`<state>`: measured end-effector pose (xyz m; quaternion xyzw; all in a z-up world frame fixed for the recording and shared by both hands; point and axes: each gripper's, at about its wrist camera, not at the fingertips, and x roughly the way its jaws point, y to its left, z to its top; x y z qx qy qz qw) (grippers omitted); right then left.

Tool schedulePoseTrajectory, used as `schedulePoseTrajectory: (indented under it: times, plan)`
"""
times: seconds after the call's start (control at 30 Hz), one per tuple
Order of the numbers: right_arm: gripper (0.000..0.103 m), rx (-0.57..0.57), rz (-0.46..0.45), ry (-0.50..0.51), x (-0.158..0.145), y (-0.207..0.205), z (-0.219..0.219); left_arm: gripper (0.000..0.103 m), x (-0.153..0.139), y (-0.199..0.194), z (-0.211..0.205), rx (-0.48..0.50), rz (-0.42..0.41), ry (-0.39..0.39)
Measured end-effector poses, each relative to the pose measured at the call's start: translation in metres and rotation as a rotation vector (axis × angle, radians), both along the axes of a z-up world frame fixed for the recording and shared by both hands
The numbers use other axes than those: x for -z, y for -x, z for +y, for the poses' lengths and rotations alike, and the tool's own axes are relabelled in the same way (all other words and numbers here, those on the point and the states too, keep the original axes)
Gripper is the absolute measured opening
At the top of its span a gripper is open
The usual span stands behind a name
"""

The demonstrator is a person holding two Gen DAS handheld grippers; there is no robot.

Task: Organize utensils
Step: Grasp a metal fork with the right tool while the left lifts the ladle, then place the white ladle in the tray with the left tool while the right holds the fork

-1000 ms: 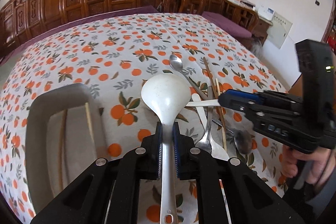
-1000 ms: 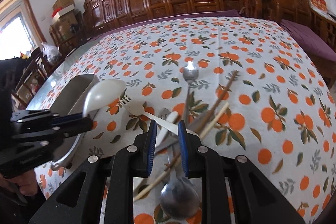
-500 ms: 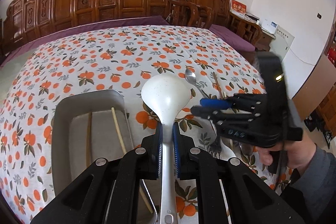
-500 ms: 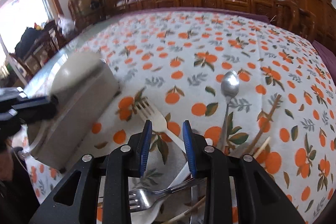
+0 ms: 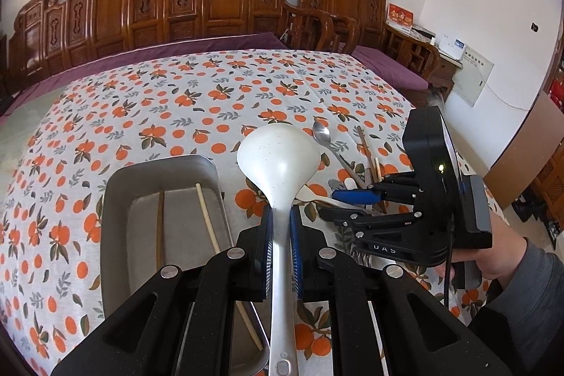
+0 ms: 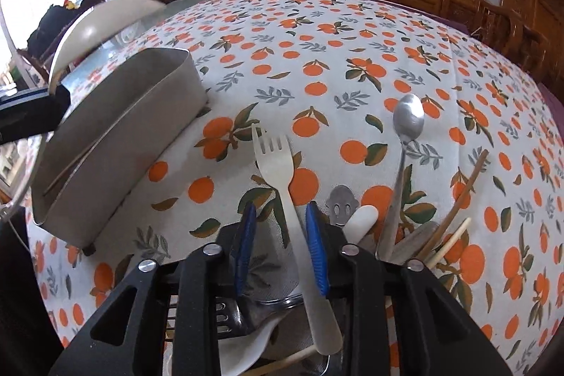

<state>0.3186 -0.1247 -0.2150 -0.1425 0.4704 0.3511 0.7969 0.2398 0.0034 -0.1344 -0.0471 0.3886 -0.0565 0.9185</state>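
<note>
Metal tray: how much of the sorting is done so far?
Done: two chopsticks lie in the metal tray. In hand: left gripper clamps the white ladle; right gripper straddles the pale fork, open. Left: metal spoon and the remaining pile.

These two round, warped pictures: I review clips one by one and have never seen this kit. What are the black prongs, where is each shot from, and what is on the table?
No robot here: a person holds one black two-finger tool in each hand, and a fisheye camera on each looks forward along its fingers, hence the warped view.

The left wrist picture shows the left tool shut on the handle of a white ladle, held just right of a metal tray with two chopsticks inside. The other tool, in the person's right hand, shows at the right.

The right wrist picture shows the right tool open, its blue pads either side of a pale fork lying on the orange-print tablecloth. Beside it lie a metal spoon and more utensils in a loose pile.
</note>
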Motion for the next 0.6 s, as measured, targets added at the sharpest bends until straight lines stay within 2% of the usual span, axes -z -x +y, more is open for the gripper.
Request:
schedulePoseTrajectory:
  times: [0.1, 0.37, 0.6]
  plan:
    - [0.009, 0.011, -0.004, 0.005, 0.000, -0.001, -0.002, 0.008, -0.002, 0.001, 0.002, -0.005, -0.002, -0.005]
    - [0.009, 0.021, -0.009, 0.001, 0.000, -0.002, -0.003, 0.008, -0.007, 0.008, 0.008, -0.025, -0.001, -0.022]
    - [0.009, 0.060, -0.050, -0.051, -0.019, 0.008, -0.013, 0.008, -0.015, 0.017, 0.013, -0.038, -0.007, -0.046]
